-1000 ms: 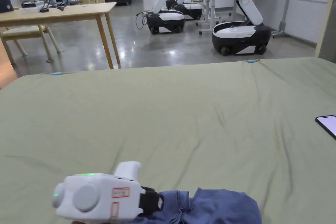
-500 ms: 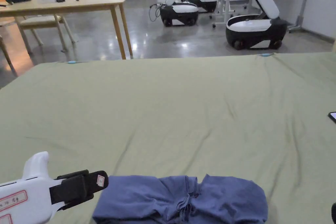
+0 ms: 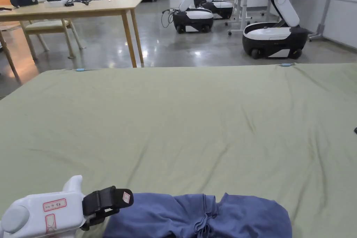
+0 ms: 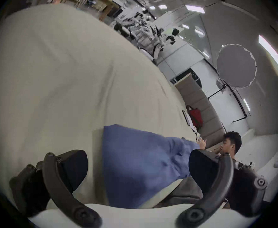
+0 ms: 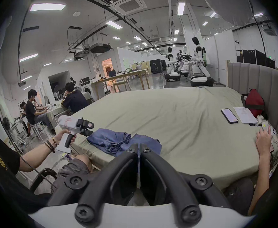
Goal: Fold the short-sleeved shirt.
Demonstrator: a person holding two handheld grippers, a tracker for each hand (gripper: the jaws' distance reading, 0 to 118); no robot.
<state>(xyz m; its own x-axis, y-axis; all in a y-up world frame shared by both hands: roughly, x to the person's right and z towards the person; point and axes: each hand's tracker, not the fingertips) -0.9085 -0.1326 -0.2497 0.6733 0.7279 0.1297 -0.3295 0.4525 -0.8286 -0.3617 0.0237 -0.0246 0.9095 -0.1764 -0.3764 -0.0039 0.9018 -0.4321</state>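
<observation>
A blue short-sleeved shirt [image 3: 202, 216] lies bunched at the near edge of the olive-green bed [image 3: 195, 120]; it also shows as the shirt [image 4: 140, 162] and the shirt [image 5: 118, 140]. My left gripper [image 3: 120, 202] hovers just left of the shirt's left end, jaws open with nothing between them; its own view has the left gripper [image 4: 138, 165] with the cloth lying beyond the gap. My right gripper [image 5: 138, 146] is held back off the bed's near edge, jaws shut together on nothing. The left gripper [image 5: 88, 128] also appears there, held in a hand.
A phone [image 5: 229, 115], papers [image 5: 244, 114] and a red bag [image 5: 254, 103] lie at the bed's right by the headboard. Another person's hand [image 5: 264, 139] rests on the right edge. Wheeled robots [image 3: 273, 36] and a wooden table [image 3: 73, 8] stand beyond the bed.
The head camera has swung and tilted. My left gripper has drawn back from the shirt's left part to just beside its left end, and now stands clear of the cloth.
</observation>
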